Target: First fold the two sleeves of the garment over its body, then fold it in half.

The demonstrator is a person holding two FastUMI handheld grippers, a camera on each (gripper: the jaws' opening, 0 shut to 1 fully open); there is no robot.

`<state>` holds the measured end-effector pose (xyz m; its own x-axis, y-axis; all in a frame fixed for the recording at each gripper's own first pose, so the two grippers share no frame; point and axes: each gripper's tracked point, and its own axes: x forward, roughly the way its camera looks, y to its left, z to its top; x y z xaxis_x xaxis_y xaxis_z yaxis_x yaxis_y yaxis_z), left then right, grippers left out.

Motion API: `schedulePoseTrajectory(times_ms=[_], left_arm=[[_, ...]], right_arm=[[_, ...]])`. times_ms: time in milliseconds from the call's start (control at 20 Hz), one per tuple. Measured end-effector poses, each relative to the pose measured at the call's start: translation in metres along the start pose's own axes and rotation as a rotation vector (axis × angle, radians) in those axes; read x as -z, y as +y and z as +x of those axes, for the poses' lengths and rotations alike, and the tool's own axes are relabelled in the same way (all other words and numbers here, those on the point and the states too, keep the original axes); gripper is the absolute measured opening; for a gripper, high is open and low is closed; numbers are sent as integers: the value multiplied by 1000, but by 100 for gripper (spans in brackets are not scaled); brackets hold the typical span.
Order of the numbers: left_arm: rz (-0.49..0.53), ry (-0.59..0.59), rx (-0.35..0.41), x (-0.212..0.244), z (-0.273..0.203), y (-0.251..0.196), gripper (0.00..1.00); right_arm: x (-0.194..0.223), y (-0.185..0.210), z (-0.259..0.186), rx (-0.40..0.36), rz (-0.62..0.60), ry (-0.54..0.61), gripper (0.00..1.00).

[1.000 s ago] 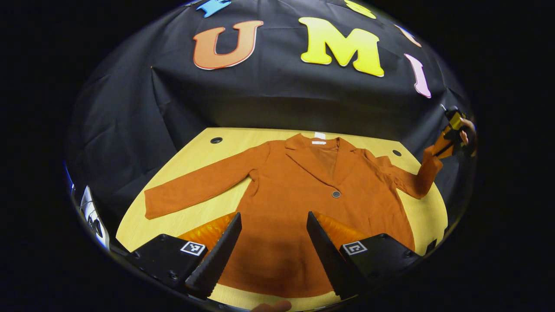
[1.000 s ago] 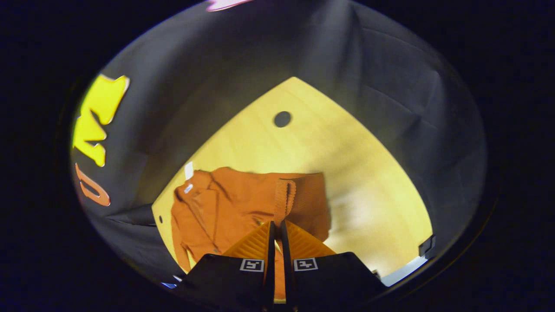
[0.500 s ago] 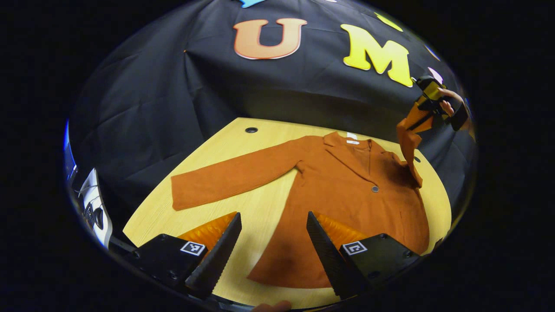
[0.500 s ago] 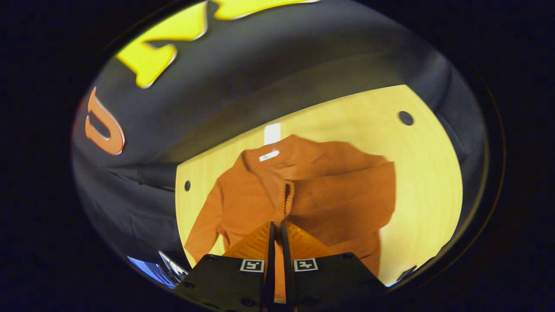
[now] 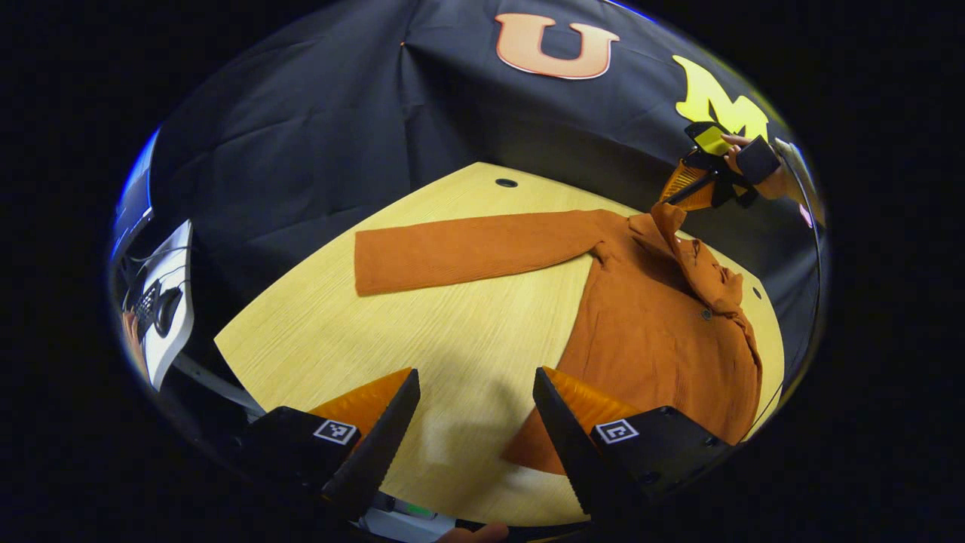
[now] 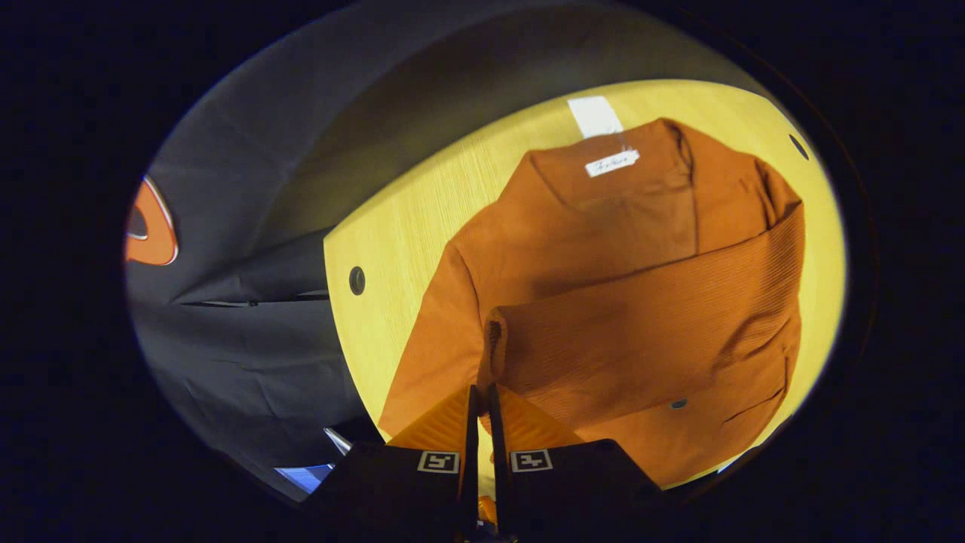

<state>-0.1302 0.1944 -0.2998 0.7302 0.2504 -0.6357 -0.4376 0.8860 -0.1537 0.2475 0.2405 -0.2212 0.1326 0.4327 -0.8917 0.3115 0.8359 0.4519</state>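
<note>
A rust-orange jacket lies face up on the wooden table. One sleeve stretches flat to the left. My left gripper hovers open over bare table beside the hem, holding nothing. Farther off, my right gripper, held by a hand, is raised above the collar. In the right gripper view my right gripper is shut on the cuff of the other sleeve, which drapes across the jacket's chest.
Dark round holes mark the table's far corners. A white tag lies on the table above the collar. A white desk with gear stands beyond the table's left edge. Black cloth walls close the back.
My right gripper has carried the cuff up and inward, so that sleeve now lies over the jacket's body. My left gripper has swung left, off the hem to bare table.
</note>
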Motion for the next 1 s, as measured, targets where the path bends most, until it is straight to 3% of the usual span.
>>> schedulePoseTrajectory(times_ms=[200,550,1000], left_arm=[[-37,-10,-37,2,-7,16,99],[-78,-9,-82,8,-19,34,98],[-86,-30,-121,-3,-34,41,98]], right_arm=[[-6,2,16,21,45,6,10],[-13,1,12,55,9,-34,10],[-22,1,-1,-8,22,-75,7]])
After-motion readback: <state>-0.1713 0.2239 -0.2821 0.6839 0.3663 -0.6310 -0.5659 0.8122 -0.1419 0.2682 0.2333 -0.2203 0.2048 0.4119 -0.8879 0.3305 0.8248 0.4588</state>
